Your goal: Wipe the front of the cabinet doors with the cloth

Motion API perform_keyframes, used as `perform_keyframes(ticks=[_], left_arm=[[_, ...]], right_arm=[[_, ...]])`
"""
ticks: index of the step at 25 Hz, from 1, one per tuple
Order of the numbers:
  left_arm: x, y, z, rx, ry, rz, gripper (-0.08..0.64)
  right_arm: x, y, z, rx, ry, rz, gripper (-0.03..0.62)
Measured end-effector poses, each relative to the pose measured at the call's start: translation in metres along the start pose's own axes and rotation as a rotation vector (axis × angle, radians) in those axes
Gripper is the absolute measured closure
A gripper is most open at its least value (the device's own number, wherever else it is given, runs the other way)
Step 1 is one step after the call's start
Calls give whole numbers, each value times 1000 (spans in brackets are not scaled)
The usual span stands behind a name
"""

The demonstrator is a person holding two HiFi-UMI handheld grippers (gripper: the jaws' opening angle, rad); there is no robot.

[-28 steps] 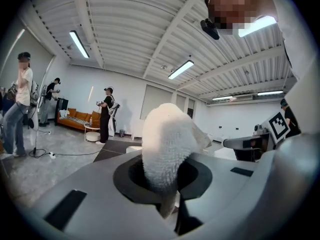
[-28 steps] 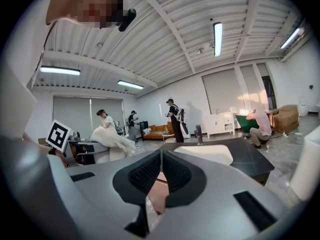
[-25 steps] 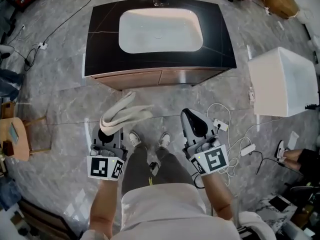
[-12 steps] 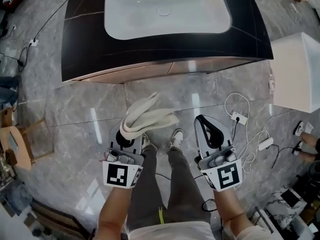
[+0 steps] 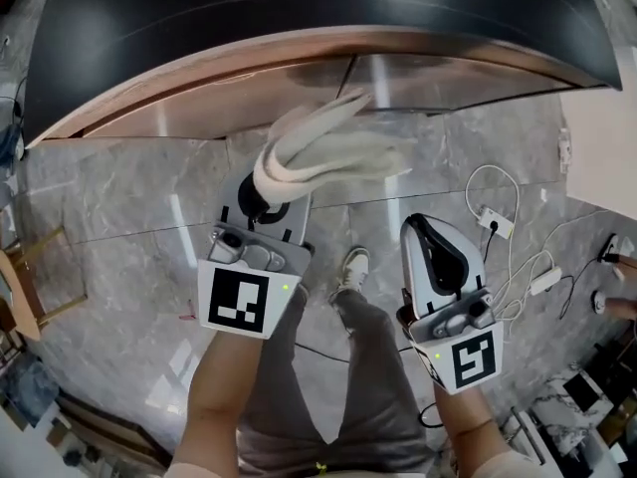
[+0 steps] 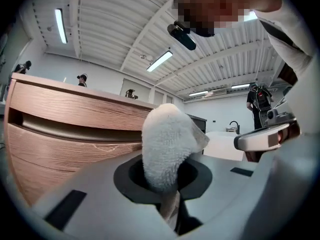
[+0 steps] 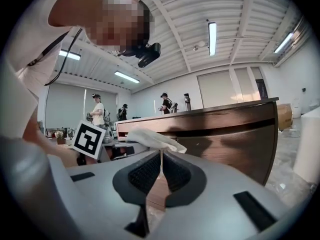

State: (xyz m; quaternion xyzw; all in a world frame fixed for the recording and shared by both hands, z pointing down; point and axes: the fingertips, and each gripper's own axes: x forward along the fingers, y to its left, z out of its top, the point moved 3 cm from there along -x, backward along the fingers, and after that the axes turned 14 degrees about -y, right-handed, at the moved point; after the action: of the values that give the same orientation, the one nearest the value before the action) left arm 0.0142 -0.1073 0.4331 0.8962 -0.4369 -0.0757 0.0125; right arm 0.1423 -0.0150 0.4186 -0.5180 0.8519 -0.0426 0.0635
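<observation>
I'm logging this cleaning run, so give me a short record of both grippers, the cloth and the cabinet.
left gripper: shut on the cloth
cloth: white, bunched, loose end near the cabinet doors; contact unclear
cabinet doors: wood front under a dark counter
right gripper: shut, nothing in it, back from the doors
floor: grey stone

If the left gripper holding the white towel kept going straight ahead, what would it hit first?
Most likely the wood-grain cabinet door front; the fluffy white cloth sticking out of the left gripper would touch it before the gripper itself does. The gap is hard to judge.
</observation>
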Motion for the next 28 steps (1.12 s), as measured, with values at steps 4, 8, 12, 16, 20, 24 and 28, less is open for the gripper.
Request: perform_keyframes(ticks=[4,8,12,16,20,24,28], left_arm=[[27,-7,-20,3,-12,-22,502],[48,0,-38,-4,-10,-2,501],[55,21,-47,18,-35,59,501],[47,37,-51,20,-62,81,502],[28,58,-50,20,-45,127,501],[9,87,-46,43,-30,168,502],[-11,109,-44,61,-9,200,501]], right_arm=[[-3,-6,-8,-9,-18,6,551],[-3,-12,-18,-22,-31,18,551],[2,-13,-42,-41,-19,37,551],[11,-4,-68,-32,1,58,551],[30,12,-75,-35,-4,106,551],[49,27,-75,-31,-11,139,551],[59,44,-78,-26,1,166,551]])
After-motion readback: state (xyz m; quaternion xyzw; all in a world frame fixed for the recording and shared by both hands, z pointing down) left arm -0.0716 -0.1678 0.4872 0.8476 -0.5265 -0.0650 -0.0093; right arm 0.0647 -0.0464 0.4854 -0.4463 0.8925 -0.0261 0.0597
